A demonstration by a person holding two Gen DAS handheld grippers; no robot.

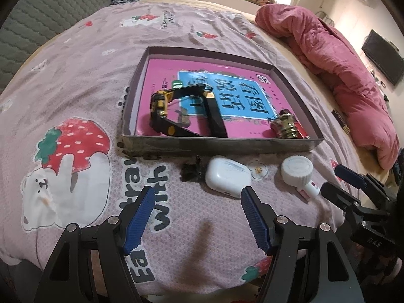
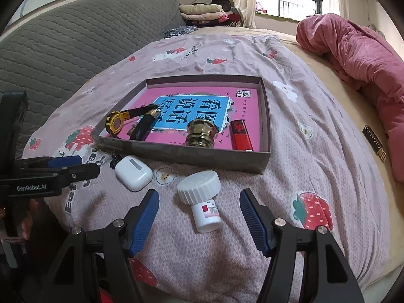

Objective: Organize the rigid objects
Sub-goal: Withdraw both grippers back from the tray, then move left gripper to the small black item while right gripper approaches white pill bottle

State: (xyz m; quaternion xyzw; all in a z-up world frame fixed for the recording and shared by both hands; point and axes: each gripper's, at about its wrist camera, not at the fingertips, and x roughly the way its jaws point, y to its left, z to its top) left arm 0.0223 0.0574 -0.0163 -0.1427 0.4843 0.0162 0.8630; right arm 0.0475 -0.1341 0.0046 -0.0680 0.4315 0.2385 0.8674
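Note:
A shallow grey box (image 1: 219, 146) (image 2: 181, 155) lies on the bed, lined with a pink book. In it are a black-and-yellow watch (image 1: 164, 106) (image 2: 118, 122), a brass knob (image 1: 284, 125) (image 2: 202, 132) and a red lighter (image 2: 241, 135). In front of the box lie a white earbud case (image 1: 228, 176) (image 2: 133, 173), a white pill bottle (image 1: 299, 174) (image 2: 202, 199) and a small black clip (image 1: 190, 171). My left gripper (image 1: 197, 197) is open, just short of the earbud case. My right gripper (image 2: 199, 202) is open, its fingers either side of the pill bottle.
The bed has a pink strawberry-print sheet (image 1: 75, 88) (image 2: 315, 151). A rumpled pink quilt (image 1: 341, 63) (image 2: 358, 58) lies at the right. A grey quilted headboard (image 2: 63, 38) stands at the left. Each gripper shows in the other's view: the right (image 1: 353, 189), the left (image 2: 50, 171).

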